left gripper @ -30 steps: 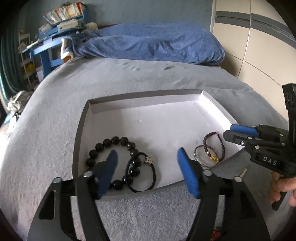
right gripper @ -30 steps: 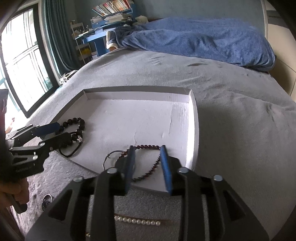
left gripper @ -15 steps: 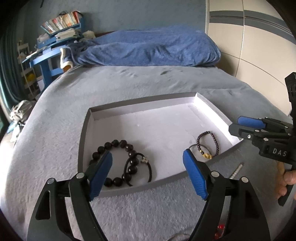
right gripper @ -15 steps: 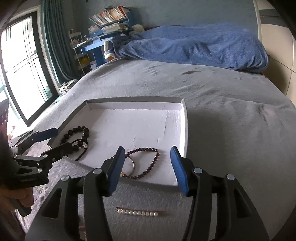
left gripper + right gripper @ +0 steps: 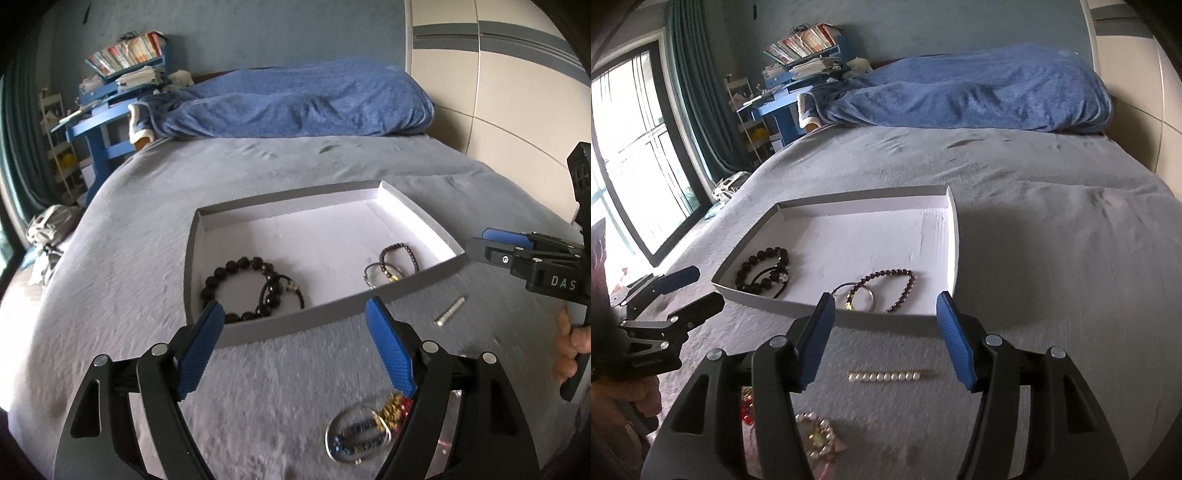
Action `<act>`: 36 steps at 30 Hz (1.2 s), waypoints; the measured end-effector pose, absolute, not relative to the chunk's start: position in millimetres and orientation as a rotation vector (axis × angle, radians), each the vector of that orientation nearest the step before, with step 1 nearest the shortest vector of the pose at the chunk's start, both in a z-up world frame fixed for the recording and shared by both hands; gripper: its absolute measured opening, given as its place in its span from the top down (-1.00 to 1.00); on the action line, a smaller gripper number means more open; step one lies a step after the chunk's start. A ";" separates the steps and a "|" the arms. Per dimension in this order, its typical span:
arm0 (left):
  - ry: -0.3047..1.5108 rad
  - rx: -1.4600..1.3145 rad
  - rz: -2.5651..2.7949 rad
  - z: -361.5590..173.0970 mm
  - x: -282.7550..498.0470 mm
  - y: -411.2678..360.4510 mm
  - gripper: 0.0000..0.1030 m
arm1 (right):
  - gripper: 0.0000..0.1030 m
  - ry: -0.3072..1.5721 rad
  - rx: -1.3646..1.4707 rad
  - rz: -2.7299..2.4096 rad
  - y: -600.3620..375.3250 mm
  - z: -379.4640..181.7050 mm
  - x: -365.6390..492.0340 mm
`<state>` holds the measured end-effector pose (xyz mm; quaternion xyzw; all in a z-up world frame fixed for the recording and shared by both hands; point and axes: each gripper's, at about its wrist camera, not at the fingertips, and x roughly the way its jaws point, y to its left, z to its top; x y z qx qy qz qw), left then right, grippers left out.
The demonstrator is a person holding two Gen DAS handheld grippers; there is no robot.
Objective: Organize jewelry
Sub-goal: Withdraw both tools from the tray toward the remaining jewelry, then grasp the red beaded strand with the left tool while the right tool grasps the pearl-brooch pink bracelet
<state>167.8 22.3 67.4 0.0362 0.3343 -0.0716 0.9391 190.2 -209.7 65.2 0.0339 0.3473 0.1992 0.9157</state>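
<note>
Jewelry: pearl bar (image 5: 883,377) lies flat just beyond the empty, wide-apart right claw (image 5: 884,341) (left claw (image 5: 295,349) likewise apart), so pads may slip off it into the blanket (image 5: 1052,295).

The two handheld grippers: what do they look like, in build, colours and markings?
Both match. The left gripper and the right gripper have matte black angular frames with triangular cut-outs and round silver pivot bolts. The jaws carry blue pads with a fine knurled texture. White letters "DAS" mark the right gripper's body in the left wrist view. Bare fingers grip its handle; no cables or sleeves show.
</note>
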 end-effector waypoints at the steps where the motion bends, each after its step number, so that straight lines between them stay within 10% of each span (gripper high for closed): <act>1: 0.681 0.072 -0.149 67.8 165.4 22.5 -0.55 | -0.18 0.713 0.074 0.410 -210.6 65.6 187.0; 24: 0.751 0.121 -0.242 40.5 108.6 12.2 -0.58 | -0.55 0.762 0.098 0.367 -231.7 51.8 154.0; 36: 0.793 0.148 -0.336 27.7 103.9 -2.4 0.02 | -0.56 0.802 0.086 0.359 -236.0 39.8 154.9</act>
